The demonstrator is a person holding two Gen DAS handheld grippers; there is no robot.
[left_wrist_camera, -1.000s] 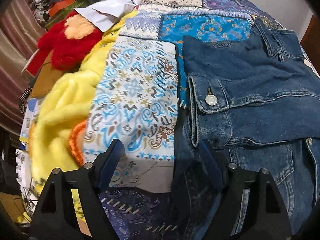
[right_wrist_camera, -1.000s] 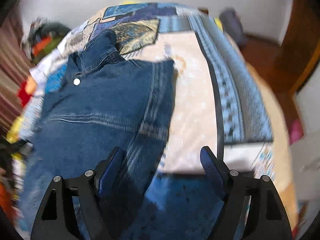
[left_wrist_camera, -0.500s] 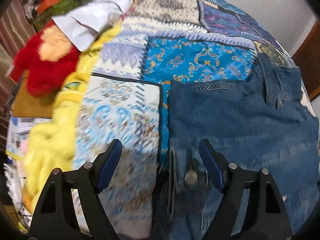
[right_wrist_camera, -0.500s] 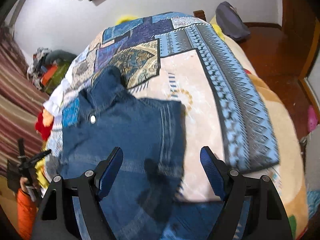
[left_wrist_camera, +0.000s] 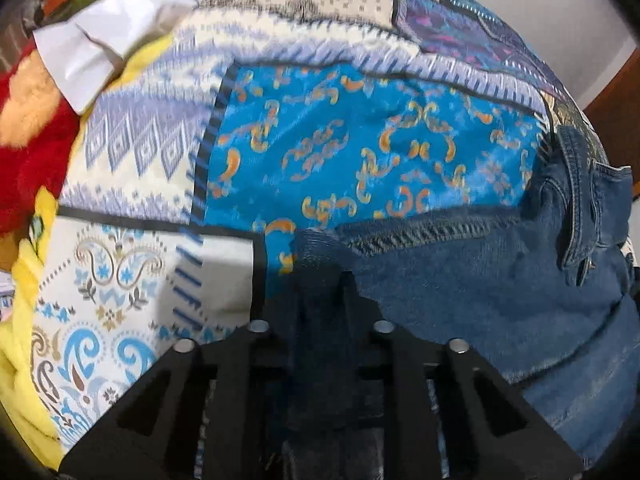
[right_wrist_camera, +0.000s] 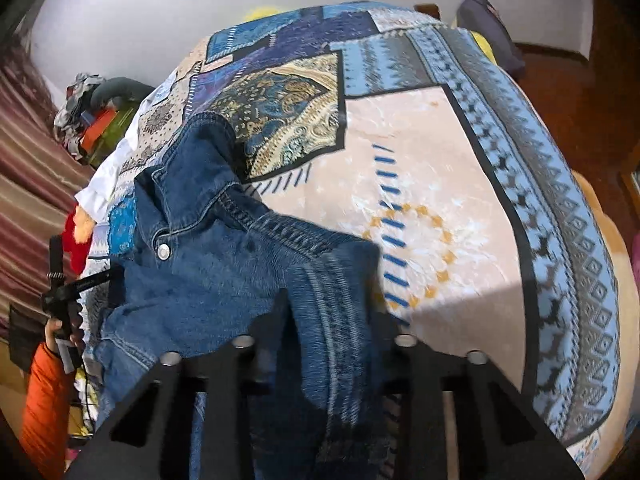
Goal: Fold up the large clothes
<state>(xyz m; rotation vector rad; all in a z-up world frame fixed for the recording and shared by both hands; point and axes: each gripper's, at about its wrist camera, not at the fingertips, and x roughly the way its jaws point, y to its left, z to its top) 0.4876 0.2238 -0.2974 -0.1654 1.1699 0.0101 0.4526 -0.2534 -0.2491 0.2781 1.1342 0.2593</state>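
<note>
A dark blue denim jacket (left_wrist_camera: 500,292) lies on a patchwork bedspread (left_wrist_camera: 360,148). My left gripper (left_wrist_camera: 320,292) is shut on the jacket's left edge, with denim bunched between the jaws. In the right wrist view the jacket (right_wrist_camera: 208,264) spreads to the left, collar at the far end and a metal button (right_wrist_camera: 163,251) showing. My right gripper (right_wrist_camera: 324,320) is shut on the jacket's right edge, a fold of denim raised between the jaws. The left gripper (right_wrist_camera: 96,278) also shows at the left there, held by a hand in an orange sleeve.
A red plush toy (left_wrist_camera: 28,152), a yellow fleece blanket (left_wrist_camera: 24,320) and a white cloth (left_wrist_camera: 112,36) lie along the bed's left side. A clutter pile (right_wrist_camera: 92,116) sits by the striped curtain. The wooden floor (right_wrist_camera: 580,92) lies to the right of the bed.
Both grippers were open above the jacket; now each has closed on a side edge of it. The left gripper moved forward along the jacket's left edge, and the denim lifts at both grips.
</note>
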